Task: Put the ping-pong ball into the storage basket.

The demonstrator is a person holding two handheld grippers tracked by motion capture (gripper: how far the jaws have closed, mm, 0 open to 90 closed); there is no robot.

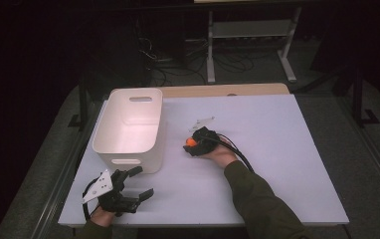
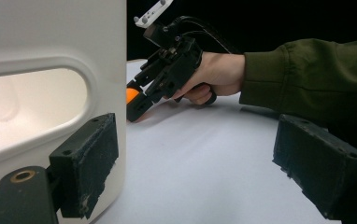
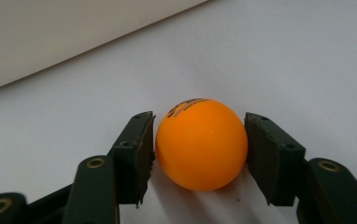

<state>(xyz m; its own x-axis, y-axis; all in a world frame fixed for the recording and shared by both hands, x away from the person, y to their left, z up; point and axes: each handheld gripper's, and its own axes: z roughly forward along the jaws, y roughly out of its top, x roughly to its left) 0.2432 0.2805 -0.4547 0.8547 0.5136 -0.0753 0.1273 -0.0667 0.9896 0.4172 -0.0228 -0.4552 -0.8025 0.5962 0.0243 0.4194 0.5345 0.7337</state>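
Orange ball (image 3: 201,143) resting on the white table (image 1: 277,149), near the middle, just beside the right wall of the white bin (image 1: 128,127) but apart from it. Wide bare surface to the right of the ball and toward the near edge; bin crowding the left side, its long wall running close along the table's left edge. Wooden strip showing past the far edge.

Black printing on top of the ball, curved over the crown, too small and foreshortened to read.

Right hand-held gripper (image 1: 192,143) lying low over the table, pointed left toward the bin, forearm in a green sleeve (image 1: 257,199) angling in from the lower right. Pads (image 3: 139,154) pressed against the ball on both sides, pinching it while it sits on the surface.

Left hand-held gripper (image 1: 141,183) resting near the front left corner, just before the bin's near end wall, jaws spread wide with nothing between them. Cut-out handle of the bin (image 2: 32,98) straight ahead of it.
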